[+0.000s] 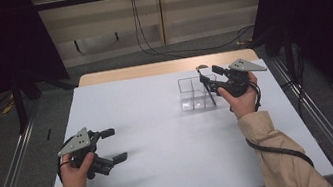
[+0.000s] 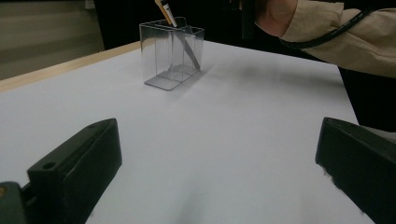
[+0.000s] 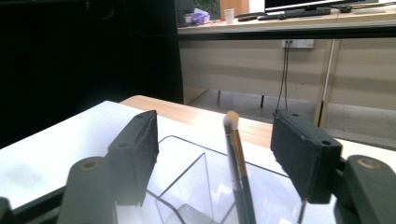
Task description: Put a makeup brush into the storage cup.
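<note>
Item: slim dark-handled makeup brush (image 3: 237,158), standing tilted, bristles up, in the clear plastic divided holder (image 1: 194,93) near the tabletop's (image 1: 161,135) far right corner. Your right claw (image 3: 219,154) straddles it, parted, not gripping. Left claw (image 1: 107,146): wide, empty, well apart.

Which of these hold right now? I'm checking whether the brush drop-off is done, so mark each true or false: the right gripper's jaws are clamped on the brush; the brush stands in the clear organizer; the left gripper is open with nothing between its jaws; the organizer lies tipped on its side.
1. The right gripper is clamped on the makeup brush: false. Its jaws stand apart on either side of the brush, clear of it.
2. The brush stands in the clear organizer: true, leaning, bristles up.
3. The left gripper is open with nothing between its jaws: true.
4. The organizer lies on its side: false. It stands upright on the white table.
</note>
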Demonstrator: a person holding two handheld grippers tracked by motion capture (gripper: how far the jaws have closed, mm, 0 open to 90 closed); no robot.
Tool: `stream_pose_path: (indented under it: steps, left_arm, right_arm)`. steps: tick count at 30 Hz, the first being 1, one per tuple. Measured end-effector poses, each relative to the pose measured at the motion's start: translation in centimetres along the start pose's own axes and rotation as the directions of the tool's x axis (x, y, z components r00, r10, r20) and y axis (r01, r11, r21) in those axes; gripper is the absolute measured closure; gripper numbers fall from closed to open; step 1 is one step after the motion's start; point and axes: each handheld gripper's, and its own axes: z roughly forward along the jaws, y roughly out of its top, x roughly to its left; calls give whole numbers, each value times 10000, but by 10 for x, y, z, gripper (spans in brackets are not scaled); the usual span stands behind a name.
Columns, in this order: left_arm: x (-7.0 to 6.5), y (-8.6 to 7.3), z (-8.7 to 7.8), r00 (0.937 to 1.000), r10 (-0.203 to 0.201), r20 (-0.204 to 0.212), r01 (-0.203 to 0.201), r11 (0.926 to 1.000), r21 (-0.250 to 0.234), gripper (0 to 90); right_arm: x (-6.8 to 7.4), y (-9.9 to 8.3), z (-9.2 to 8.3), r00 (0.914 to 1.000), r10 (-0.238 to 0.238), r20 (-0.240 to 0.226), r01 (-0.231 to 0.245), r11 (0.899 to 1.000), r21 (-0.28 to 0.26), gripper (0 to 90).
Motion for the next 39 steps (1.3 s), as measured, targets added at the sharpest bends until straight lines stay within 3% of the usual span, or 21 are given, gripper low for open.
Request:
stream_pose_path:
  steps: [16,39]
  left_arm:
    - [-1,2,3,10000,40,50,-40,10000,-19,3]
    - [-3,1,2,10000,-33,4,34,10000,-31,3]
  right_arm:
    - [11,-1,-5,9973,-556,-471,571,9979,301,204]
    - [17,-2,-21,9931,-608,-1000,633,9978,219,172]
